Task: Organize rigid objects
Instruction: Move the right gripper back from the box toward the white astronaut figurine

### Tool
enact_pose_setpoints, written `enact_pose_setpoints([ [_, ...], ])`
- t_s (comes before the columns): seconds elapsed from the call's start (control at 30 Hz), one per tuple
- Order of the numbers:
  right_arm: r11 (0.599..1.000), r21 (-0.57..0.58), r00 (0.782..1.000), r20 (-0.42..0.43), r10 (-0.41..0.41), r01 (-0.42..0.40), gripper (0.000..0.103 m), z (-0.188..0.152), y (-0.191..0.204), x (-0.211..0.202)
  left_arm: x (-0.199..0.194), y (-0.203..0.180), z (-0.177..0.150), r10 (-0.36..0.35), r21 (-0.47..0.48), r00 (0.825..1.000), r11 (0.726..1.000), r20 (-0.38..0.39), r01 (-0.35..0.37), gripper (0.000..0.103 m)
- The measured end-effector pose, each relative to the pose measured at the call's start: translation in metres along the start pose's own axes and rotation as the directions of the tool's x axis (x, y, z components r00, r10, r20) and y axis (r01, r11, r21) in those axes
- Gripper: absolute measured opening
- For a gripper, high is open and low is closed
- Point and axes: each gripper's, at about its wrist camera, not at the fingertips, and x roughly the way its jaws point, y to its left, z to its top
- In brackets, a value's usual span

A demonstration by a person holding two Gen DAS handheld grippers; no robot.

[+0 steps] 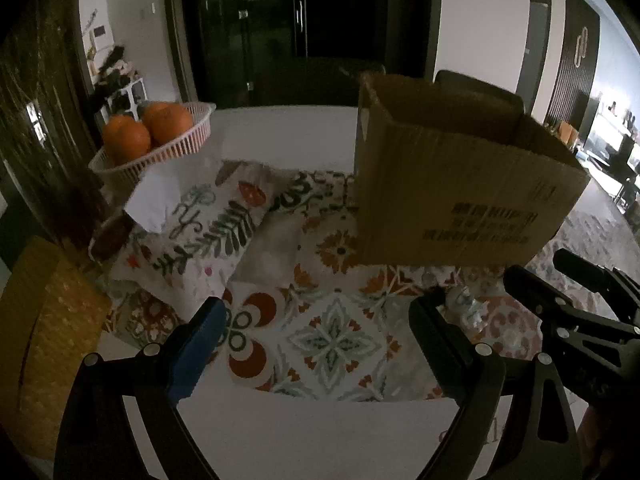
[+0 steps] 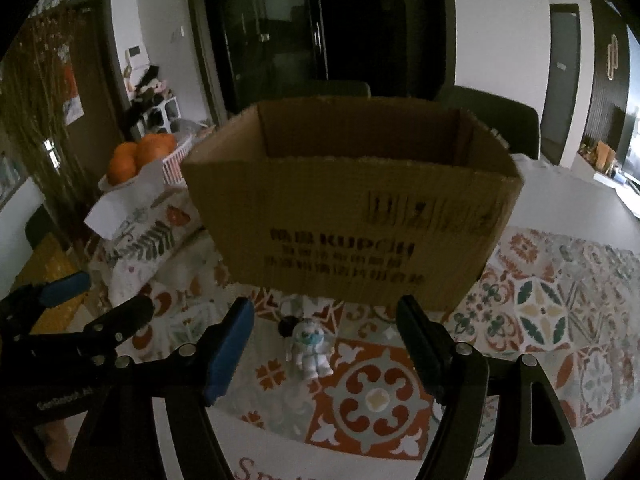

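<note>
**Toy figure waits before the box**

A small white toy figure (image 2: 311, 350) lies on the patterned cloth (image 2: 540, 280) covering the surface, just in front of the open cardboard box (image 2: 352, 216). The right gripper (image 2: 325, 340) hangs above the figure, jaws apart; the left gripper (image 1: 320, 332) gapes wide, empty.

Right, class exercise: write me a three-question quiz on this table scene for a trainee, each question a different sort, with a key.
1. True or false: the cardboard box stands open at the top.
2. Multiple choice: the small white figurine lies
A) inside the box
B) on the patterned cloth in front of the box
C) in the basket with the oranges
3. Fill in: neither the left gripper nor the right gripper holds anything; both have their jaws ____.

Key: 1 true; 2 B; 3 open.
</note>
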Motion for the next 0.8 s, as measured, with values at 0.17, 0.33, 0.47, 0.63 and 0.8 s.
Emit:
enact_pose_setpoints([
  [0.17,1.0,0.001,0.999,-0.043,0.004,-0.004,0.074,-0.007,-0.002,0.017,0.015,0.0,-0.007,0.009,0.008,0.999,1.0,-0.035,-0.009,0.094],
  [0.33,1.0,0.007,0.996,-0.084,0.012,-0.011,0.074,-0.016,-0.005,0.036,0.03,0.0,-0.014,0.016,0.016,0.997,1.0,-0.07,-0.015,0.094],
  [0.47,1.0,0.004,0.994,-0.109,0.016,-0.015,0.074,-0.021,-0.004,0.048,0.039,0.0,-0.017,0.023,0.02,0.996,1.0,-0.091,-0.021,0.094],
  [0.63,1.0,-0.007,0.991,-0.129,0.021,-0.022,0.074,-0.025,-0.002,0.06,0.048,0.002,-0.02,0.034,0.027,0.994,0.999,-0.106,-0.031,0.094],
  [0.8,0.999,-0.018,0.99,-0.142,0.024,-0.027,0.074,-0.025,0.0,0.07,0.056,0.005,-0.021,0.037,0.031,0.992,0.999,-0.119,-0.034,0.094],
])
